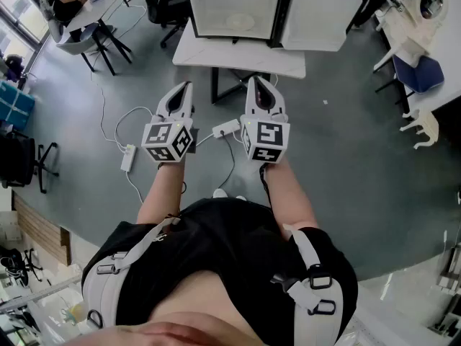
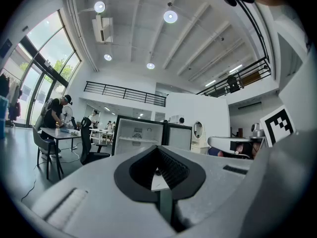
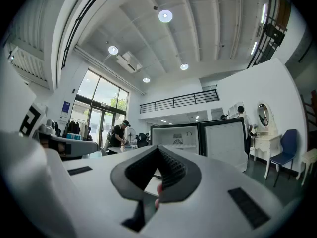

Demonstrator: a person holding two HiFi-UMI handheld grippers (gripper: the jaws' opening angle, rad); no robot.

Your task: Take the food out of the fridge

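Grey smooth floor (image 1: 346,157) spreads under everything in the head view. At twelve o'clock from the person stands one white flat-topped table (image 1: 245,60) on dark legs, and on it one boxy fridge (image 1: 230,6) with a black frame, a white ribbed interior and its single flat door (image 1: 320,13) swung open toward one o'clock. Whether food lies inside is too small to tell. Two grippers are held level and side by side, both pointing at the fridge and well apart from it. The left gripper (image 1: 187,86) has its two grey, tapering jaws closed tip to tip, their black ridged pads bowing round a hollow with nothing in it; the right gripper (image 1: 256,81) is likewise shut and empty. Each carries one cube with black-and-white square markers, two in all: the left cube (image 1: 169,141) and the right cube (image 1: 265,141). Two small white power blocks lie on the floor: one power strip (image 1: 128,157) at nine o'clock from the left cube, one plug block (image 1: 225,128) between the grippers.
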